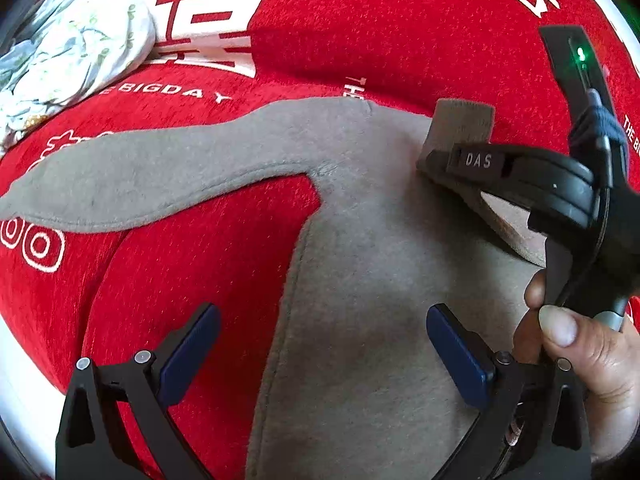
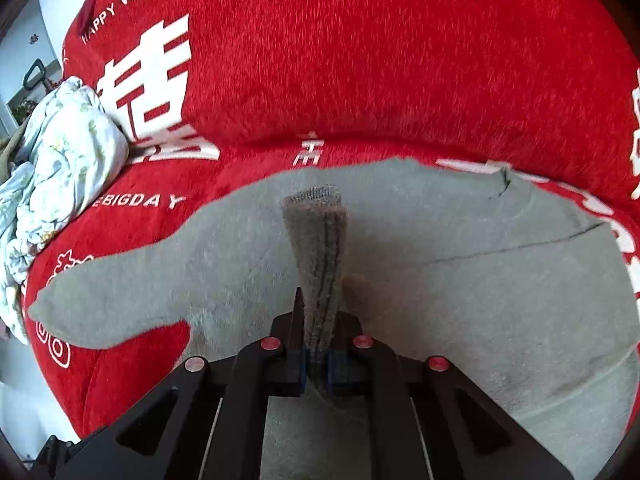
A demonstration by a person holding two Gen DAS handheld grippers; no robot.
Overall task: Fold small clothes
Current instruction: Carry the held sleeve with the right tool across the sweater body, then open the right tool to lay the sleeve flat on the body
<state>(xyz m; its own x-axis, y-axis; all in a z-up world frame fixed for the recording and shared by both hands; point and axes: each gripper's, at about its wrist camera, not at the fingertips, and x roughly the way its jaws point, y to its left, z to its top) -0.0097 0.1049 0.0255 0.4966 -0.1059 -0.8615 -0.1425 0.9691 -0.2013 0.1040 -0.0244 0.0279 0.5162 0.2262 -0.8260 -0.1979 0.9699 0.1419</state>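
Observation:
A small grey sweater [image 1: 360,240] lies flat on a red blanket [image 1: 360,20], one sleeve [image 1: 140,176] stretched out to the left. My left gripper [image 1: 324,354] is open above the sweater's body, its blue pads [image 1: 460,356] wide apart with nothing between them. My right gripper [image 2: 316,360] is shut on the other sleeve's cuff [image 2: 316,240], which sticks up past the fingertips over the sweater [image 2: 480,300]. The left wrist view shows that right gripper [image 1: 444,162] at the right, with the cuff [image 1: 460,124] lifted and folded in across the body. A person's hand [image 1: 580,340] holds its handle.
A crumpled white floral cloth [image 1: 72,48] is piled at the left on the blanket [image 2: 360,60], also in the right wrist view as a floral cloth [image 2: 60,160]. White lettering and symbols are printed on the blanket. A room wall shows past its left edge.

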